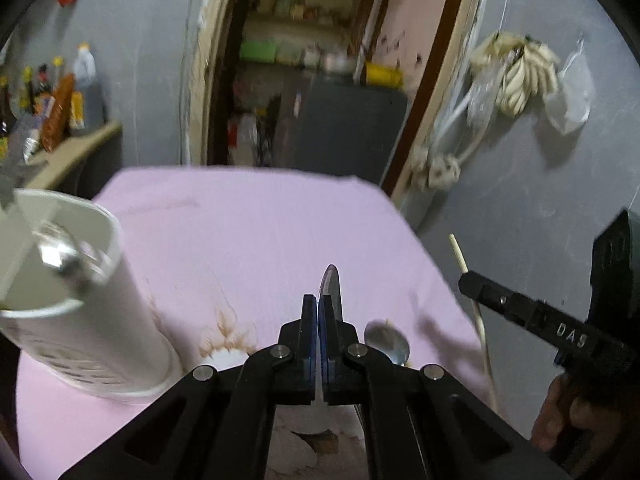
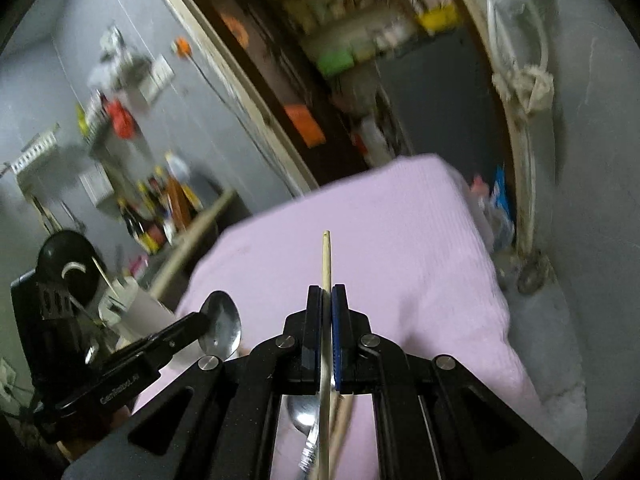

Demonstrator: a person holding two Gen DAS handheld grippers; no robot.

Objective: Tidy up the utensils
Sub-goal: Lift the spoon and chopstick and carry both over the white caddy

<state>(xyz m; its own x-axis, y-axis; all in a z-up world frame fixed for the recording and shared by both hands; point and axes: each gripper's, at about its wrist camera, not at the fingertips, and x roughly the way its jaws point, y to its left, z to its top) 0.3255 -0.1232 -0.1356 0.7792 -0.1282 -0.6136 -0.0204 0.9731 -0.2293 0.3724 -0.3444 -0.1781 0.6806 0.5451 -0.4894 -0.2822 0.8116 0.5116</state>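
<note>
My left gripper [image 1: 319, 300] is shut on a metal spoon [image 1: 331, 284], whose bowl stands edge-on above the fingertips; the right wrist view shows the same spoon [image 2: 222, 324] lifted off the cloth. A thin wooden chopstick [image 2: 326, 256] sticks up past the tips of my right gripper [image 2: 327, 292], which is shut on it. To the right in the left wrist view, the right gripper [image 1: 466, 280] carries the chopstick [image 1: 457, 252]. A white perforated utensil holder [image 1: 80, 300] stands upright at the left with metal utensils inside. A second spoon [image 1: 386, 344] lies on the pink cloth.
The pink cloth [image 1: 260, 232] covers the table, whose far edge is close to a doorway with cluttered shelves. Another spoon [image 2: 304, 416] and a wooden stick [image 2: 342, 420] lie under the right gripper. Bottles [image 1: 60, 100] stand on a shelf at the far left.
</note>
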